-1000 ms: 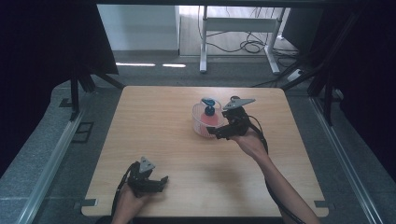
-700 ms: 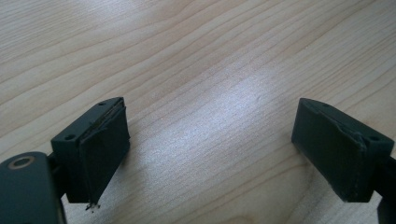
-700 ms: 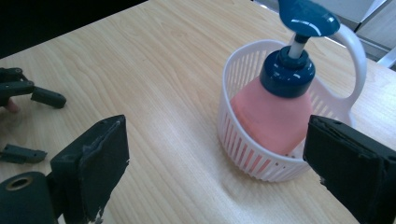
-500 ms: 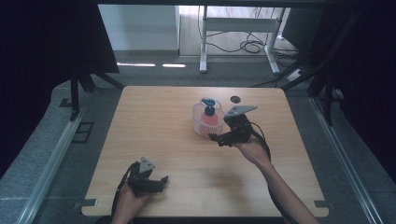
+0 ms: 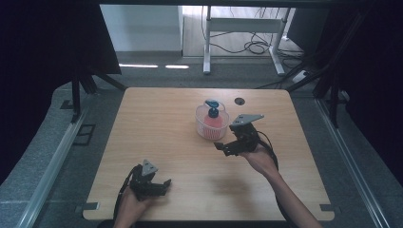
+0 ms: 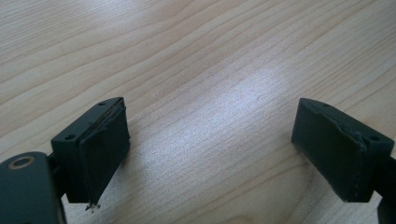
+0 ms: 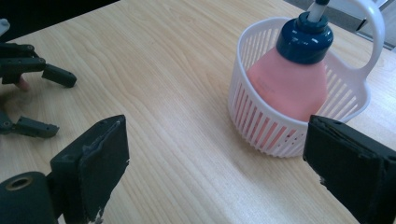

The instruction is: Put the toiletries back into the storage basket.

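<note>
Table (image 5: pixel 161 142): light wood-grain top, rectangular; small dark round hole (image 5: pixel 239 100) near far edge, right of centre.
Basket (image 5: pixel 202 124): white slotted plastic, round, w/ loop handle; stands on table past centre, toward far-right area. In right gripper view it sits upper right (image 7: pixel 261 126), handle arching over far side.
Bottle (image 5: pixel 214 119): pink body, dark blue cap; upright inside basket, cap rising above rim. Right gripper view shows pink body (image 7: pixel 289 88) filling much of basket, narrow nozzle on top of cap.
Right gripper (image 5: pixel 227 148): held in person's right hand (image 5: pixel 259 159) just right of and nearer than basket, apart from it, not touching. Jaws spread wide, nothing between them; in right gripper view (image 7: pixel 217 177) only bare wood lies in the gap, basket beyond right jaw.
Left gripper (image 5: pixel 159 186): held in left hand (image 5: pixel 130 204) at near-left edge of table, well apart from basket. Jaws released, wide gap; left gripper view (image 6: pixel 210 154) shows bare table surface between the black pads, nothing grasped.
Cables: black lead trails from each gripper back along forearm.
Surround: grey floor, dark curtains at both sides, white desk frame (image 5: pixel 242 28) w/ loose cables beyond table.
</note>
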The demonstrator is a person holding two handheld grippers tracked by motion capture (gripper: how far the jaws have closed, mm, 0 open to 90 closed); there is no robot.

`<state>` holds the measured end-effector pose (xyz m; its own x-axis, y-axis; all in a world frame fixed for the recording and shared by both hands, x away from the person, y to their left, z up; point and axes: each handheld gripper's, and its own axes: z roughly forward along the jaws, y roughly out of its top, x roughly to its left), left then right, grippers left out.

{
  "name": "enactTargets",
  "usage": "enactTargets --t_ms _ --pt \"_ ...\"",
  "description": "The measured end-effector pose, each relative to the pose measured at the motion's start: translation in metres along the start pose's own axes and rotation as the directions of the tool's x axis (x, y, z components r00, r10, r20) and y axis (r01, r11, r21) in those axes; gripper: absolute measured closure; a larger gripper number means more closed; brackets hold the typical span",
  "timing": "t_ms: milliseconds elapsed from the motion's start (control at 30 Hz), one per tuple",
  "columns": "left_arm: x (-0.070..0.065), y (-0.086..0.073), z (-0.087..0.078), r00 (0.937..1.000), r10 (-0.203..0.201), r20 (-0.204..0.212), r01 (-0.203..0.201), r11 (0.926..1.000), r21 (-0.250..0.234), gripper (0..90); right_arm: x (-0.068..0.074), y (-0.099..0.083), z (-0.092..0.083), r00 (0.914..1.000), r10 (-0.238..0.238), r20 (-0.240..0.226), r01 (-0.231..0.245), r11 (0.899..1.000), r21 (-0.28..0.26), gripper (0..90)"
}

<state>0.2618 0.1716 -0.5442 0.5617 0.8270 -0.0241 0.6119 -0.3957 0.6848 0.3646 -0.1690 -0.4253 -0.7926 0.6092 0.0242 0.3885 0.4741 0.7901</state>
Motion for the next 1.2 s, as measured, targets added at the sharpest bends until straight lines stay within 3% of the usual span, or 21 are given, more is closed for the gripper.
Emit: enactTargets --t_ms 1200 --pt "0.000 0.000 0.000 1.0000 -0.001 -0.002 0.001 1.0000 0.000 10.9 0.010 -0.051 -0.013 0.9999 0.001 0.016 -0.001 1.000 0.029 5.8"
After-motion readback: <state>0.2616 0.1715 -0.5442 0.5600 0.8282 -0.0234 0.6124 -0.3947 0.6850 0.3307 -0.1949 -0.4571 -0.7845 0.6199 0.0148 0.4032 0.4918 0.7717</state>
